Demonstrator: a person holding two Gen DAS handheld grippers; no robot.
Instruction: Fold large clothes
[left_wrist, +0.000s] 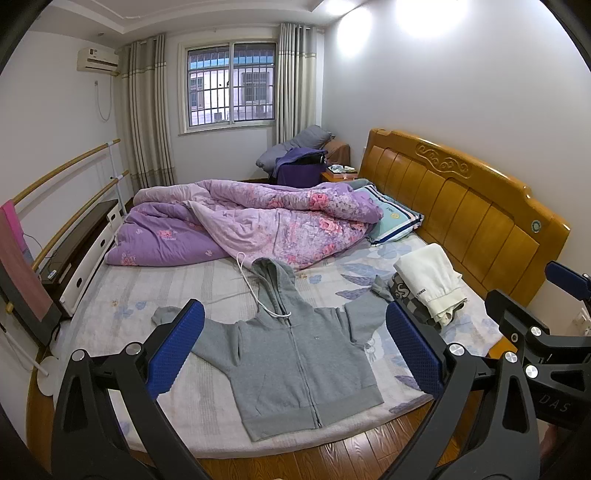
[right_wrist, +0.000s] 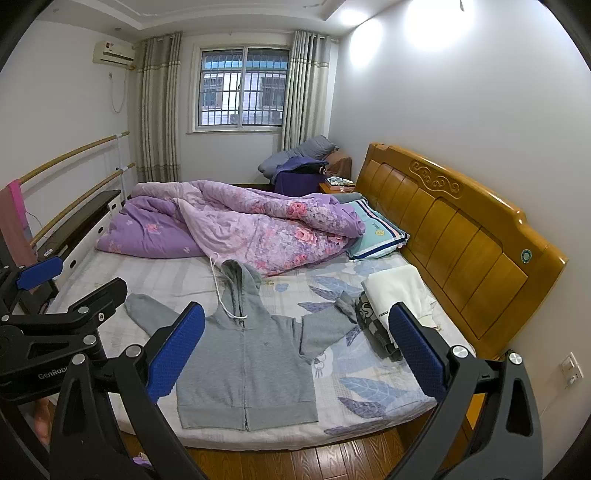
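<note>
Both tongs (left_wrist: 295, 354) (right_wrist: 297, 356) gape above flat hoodie (left_wrist: 299, 354).

One grey zip-up hoodie (left_wrist: 295, 354) is lying spread flat on the one bed (left_wrist: 155, 295), showing two sleeves, one hood and one white drawstring (left_wrist: 255, 291). One stack of folded clothes (left_wrist: 428, 291) is sitting near the headboard, showing three pieces: one white, one dark patterned, one grey beneath. One purple floral quilt (left_wrist: 258, 221) is lying bunched across the bed, and one striped pillow (left_wrist: 395, 218) is peeking out beside it. One wooden headboard (left_wrist: 461, 210) is standing against the wall. One barred window (left_wrist: 231, 86) is showing between two curtains (left_wrist: 147, 110). One air conditioner (left_wrist: 98, 59) is hanging on the wall. Two wooden rails (left_wrist: 66, 166) are running along the left wall. Two grippers are showing, left gripper (left_wrist: 295, 350) and right gripper (right_wrist: 295, 350).
</note>
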